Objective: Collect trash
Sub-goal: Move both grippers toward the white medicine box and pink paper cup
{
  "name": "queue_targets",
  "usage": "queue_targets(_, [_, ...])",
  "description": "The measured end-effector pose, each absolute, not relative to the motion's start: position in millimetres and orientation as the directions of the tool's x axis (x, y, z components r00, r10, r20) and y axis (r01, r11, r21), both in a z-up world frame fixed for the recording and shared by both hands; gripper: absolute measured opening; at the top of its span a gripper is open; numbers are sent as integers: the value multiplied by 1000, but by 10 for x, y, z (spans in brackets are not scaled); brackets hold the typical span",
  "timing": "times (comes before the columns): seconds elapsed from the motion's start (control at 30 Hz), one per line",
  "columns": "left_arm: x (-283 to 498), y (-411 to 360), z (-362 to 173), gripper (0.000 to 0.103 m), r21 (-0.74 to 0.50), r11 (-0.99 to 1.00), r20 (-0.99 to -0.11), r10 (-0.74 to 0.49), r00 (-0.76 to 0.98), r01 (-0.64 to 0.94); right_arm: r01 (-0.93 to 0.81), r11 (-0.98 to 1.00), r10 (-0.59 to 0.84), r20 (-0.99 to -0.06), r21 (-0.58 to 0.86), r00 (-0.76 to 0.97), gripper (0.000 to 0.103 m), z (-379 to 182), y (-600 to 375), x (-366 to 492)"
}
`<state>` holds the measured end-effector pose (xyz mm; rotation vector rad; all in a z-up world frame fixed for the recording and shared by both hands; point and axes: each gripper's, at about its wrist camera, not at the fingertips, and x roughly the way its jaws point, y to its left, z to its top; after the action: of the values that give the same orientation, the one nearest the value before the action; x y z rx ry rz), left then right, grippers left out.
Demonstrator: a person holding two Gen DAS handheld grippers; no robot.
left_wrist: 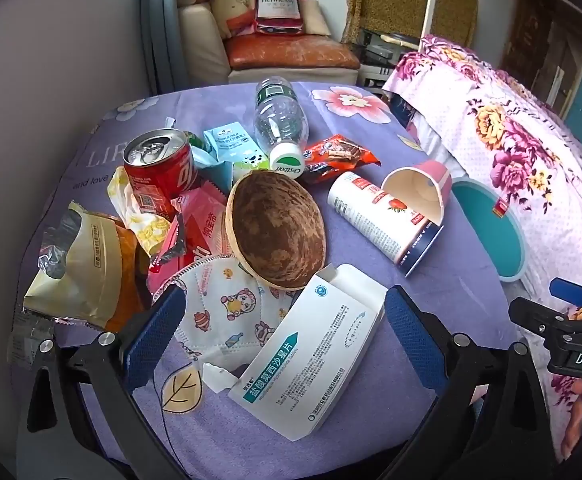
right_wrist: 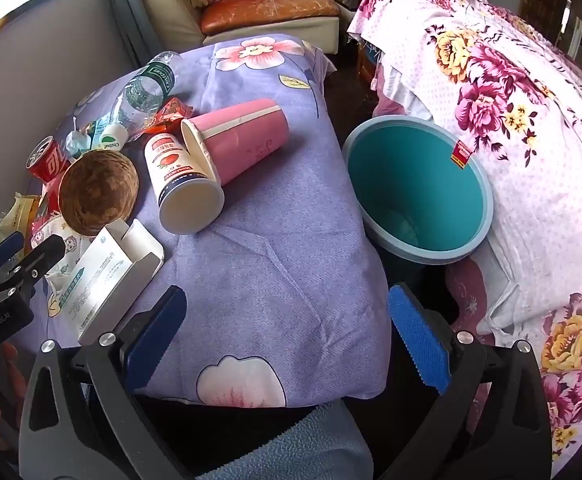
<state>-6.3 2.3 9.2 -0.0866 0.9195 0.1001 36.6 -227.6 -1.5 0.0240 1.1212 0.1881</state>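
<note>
Trash lies scattered on a purple cloth-covered table (left_wrist: 443, 280). My left gripper (left_wrist: 285, 340) hangs open above a white medicine box (left_wrist: 311, 352) and a printed face mask (left_wrist: 231, 312). Behind them lie a coconut shell (left_wrist: 277, 228), a red can (left_wrist: 159, 172), a clear bottle (left_wrist: 281, 120), a white yogurt cup (left_wrist: 379, 220), a pink paper cup (left_wrist: 419, 188) and wrappers. A teal bin (right_wrist: 415, 184) stands on the floor right of the table. My right gripper (right_wrist: 287, 332) is open over the table's bare near right corner, holding nothing. The pink cup (right_wrist: 243, 136) rests against the yogurt cup (right_wrist: 183, 188).
A bed with a floral cover (right_wrist: 531, 160) lies right of the bin. A sofa with an orange cushion (left_wrist: 291, 52) stands beyond the table. A grey panel (left_wrist: 51, 60) rises at the left. A snack bag (left_wrist: 87, 272) sits at the table's left edge.
</note>
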Motion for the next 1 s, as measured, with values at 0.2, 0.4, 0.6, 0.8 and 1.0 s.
queue_targets(0.2, [-71,68,81,99,-32,991,-799,55,599,-133,-136,984,159,-897,113,412,97,-42,-2257,376])
queue_targets(0.4, [-72,75,69,99,-32,991,-800,54,598,-131,-141,984,160,-897,111,412,97,-36,-2235,387])
queue_targets(0.6, [-83,82,62,99,-34,991,-801,50,597,-128,-141,984,160,-897,111,412,97,-30,-2236,394])
queue_targets(0.8, [-87,80,58,99,-35,992,-802,47,596,-125,-140,984,159,-897,110,412,97,-15,-2236,405])
queue_targets(1.0, [-99,69,51,99,-33,992,-804,49,593,-126,-137,985,155,-897,107,415,97,18,-2251,417])
